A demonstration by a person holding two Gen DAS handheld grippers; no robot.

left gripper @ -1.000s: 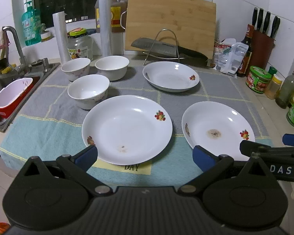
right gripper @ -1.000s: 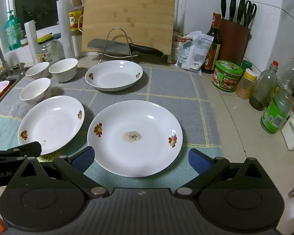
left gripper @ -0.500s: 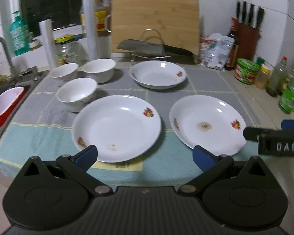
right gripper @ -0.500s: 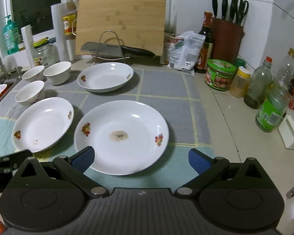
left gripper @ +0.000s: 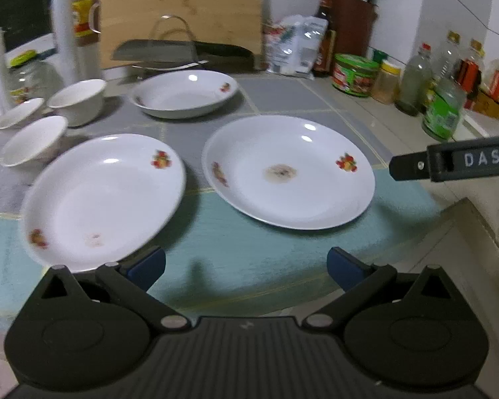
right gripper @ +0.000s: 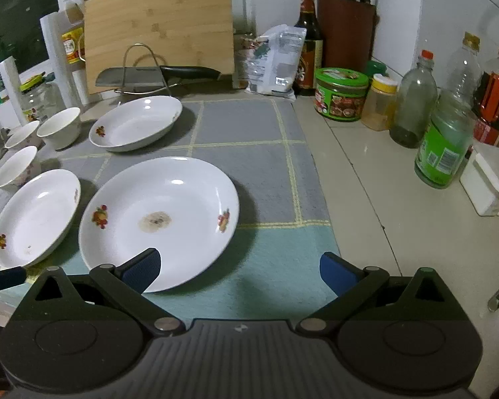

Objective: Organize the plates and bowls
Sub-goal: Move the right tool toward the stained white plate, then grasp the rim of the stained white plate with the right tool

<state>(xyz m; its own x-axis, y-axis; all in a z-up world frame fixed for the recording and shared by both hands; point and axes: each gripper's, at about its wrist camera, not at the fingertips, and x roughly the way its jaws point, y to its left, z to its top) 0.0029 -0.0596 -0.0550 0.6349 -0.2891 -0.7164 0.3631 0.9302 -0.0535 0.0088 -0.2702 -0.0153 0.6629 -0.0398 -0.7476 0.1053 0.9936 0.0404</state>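
Note:
Three white plates with fruit prints lie on a checked cloth. In the left wrist view the left plate (left gripper: 99,196) is near my left finger, the stained plate (left gripper: 287,171) is ahead, and a deeper plate (left gripper: 184,93) is at the back. Three white bowls (left gripper: 33,139) stand at the left. My left gripper (left gripper: 246,267) is open above the cloth's front edge, holding nothing. My right gripper (right gripper: 239,271) is open too, its left finger over the near rim of the stained plate (right gripper: 159,219). The right gripper's body (left gripper: 455,163) shows at the right of the left wrist view.
A cleaver on a wire rack (right gripper: 143,76) and a bamboo cutting board (right gripper: 159,30) stand at the back. Jars and bottles (right gripper: 445,139) line the right wall beside a knife block (right gripper: 346,33). A white box (right gripper: 492,183) sits at far right. Bare counter (right gripper: 382,232) lies right of the cloth.
Both grippers have swung to the right, so the plates and bowls slide left in both views. The left view is blurred by motion. Nothing was grasped; both stay open.

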